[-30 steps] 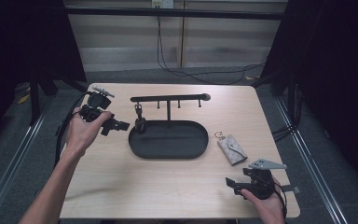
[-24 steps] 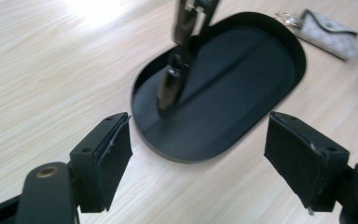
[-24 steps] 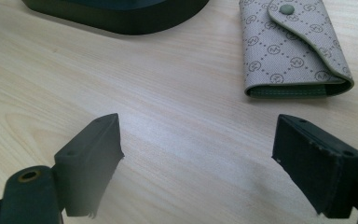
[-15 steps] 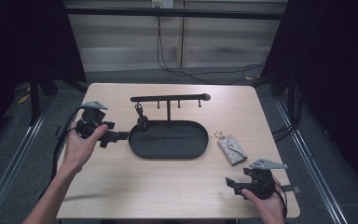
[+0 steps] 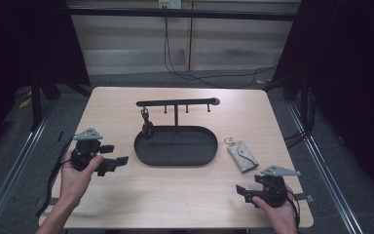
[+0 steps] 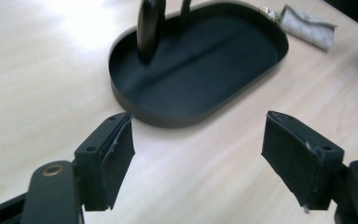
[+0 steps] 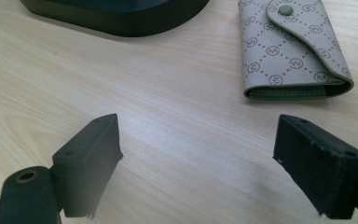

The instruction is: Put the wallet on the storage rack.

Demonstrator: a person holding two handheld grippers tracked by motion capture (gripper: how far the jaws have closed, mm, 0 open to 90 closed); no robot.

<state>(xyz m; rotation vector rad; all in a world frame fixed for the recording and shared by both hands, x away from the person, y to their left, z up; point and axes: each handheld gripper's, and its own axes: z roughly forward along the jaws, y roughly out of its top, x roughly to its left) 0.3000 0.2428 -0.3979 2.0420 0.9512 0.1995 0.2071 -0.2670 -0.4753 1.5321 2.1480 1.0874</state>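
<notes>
Left gripper [image 5: 111, 164]: held by the left hand [image 5: 75, 174] near the table's left edge. In the left gripper view its jaws stand wide apart with nothing between them; only bare table [image 6: 42, 70] shows in the gap. The jaws point toward the near-left rim of the tray [image 6: 135, 109] and stand just beside it, not touching.

Right gripper [image 5: 243, 192]: held by the right hand [image 5: 277, 214] at the table's near-right corner. In the right gripper view its jaws are also wide apart and empty, over bare wood.

Tray [image 5: 175, 158]: black, oval, at table centre. A post rises from it to a horizontal bar with pegs [image 5: 177, 103]. A dark key fob [image 5: 147, 127] hangs from the left peg, its lower end inside the tray's left part.

Key pouch [image 5: 242, 155]: grey, patterned, snap flap closed, lying flat just right of the tray, apart from both grippers.
</notes>
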